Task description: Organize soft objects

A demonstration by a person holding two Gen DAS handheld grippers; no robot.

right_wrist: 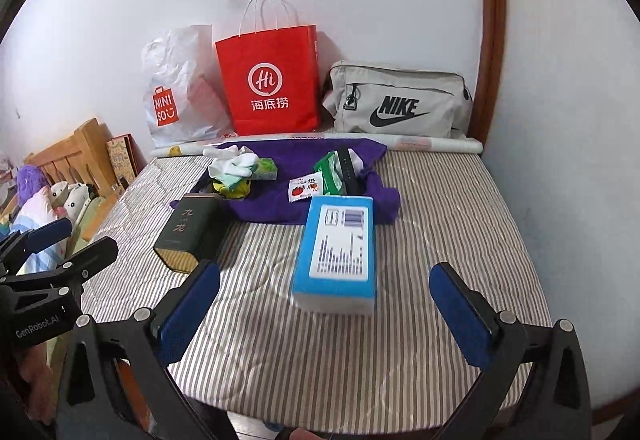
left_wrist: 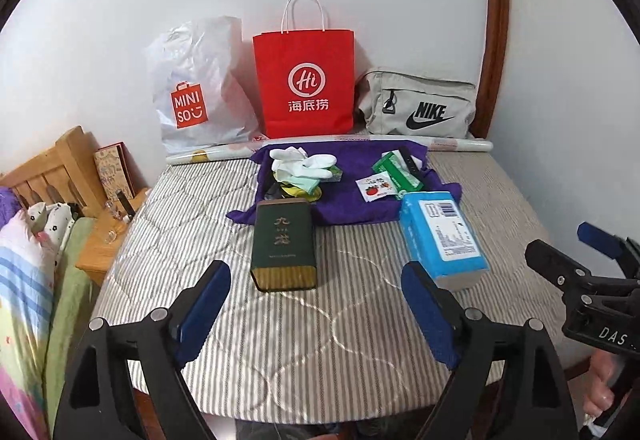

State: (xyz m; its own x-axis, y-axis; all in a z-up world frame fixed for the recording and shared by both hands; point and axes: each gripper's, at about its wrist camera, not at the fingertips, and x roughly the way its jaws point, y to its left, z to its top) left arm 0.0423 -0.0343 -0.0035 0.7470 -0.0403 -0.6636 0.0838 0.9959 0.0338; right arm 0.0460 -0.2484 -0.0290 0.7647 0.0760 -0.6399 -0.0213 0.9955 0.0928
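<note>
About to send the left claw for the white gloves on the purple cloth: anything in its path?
Yes. The dark green tin lies directly between the open left claw and the white gloves, its far end at the edge of the purple cloth. Go over or around it.

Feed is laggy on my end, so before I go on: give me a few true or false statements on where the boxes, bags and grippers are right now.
1. Both grippers are empty. True: left gripper and right gripper stand open, nothing between the fingers.
2. The blue tissue pack lies on the purple cloth. False: it lies on the striped mattress, touching only the cloth's near edge.
3. The red paper bag stands between the white plastic bag and the grey Nike bag. True.
4. The dark green box stands upright. False: it lies flat.
5. White socks lie on the cloth. True.
</note>
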